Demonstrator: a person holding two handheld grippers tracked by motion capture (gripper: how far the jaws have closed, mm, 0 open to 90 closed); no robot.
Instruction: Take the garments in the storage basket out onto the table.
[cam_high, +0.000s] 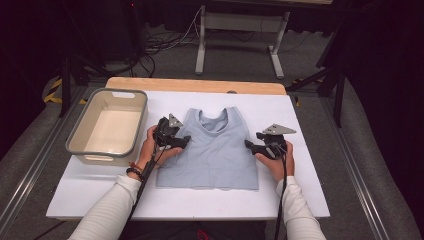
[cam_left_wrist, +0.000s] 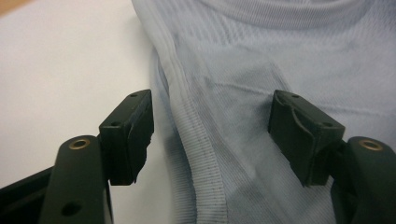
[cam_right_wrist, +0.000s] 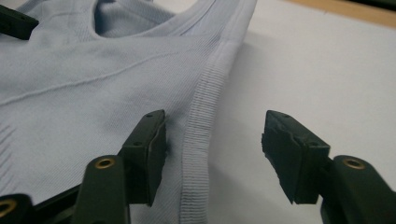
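Tongs: left tongs (cam_high: 186, 142) and right tongs (cam_high: 248, 144) both apart, straddling side hems of top (cam_high: 215, 150) | step: lining up grips | next: close on hems, fold.

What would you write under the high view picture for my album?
Two open grippers, left and right, at either side of a pale blue tank top on a white table.

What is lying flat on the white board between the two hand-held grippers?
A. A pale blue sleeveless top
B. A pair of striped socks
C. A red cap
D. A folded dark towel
A. A pale blue sleeveless top is spread flat on the white board, with the left gripper at one side edge and the right gripper at the other; a beige tub stands off to the left.
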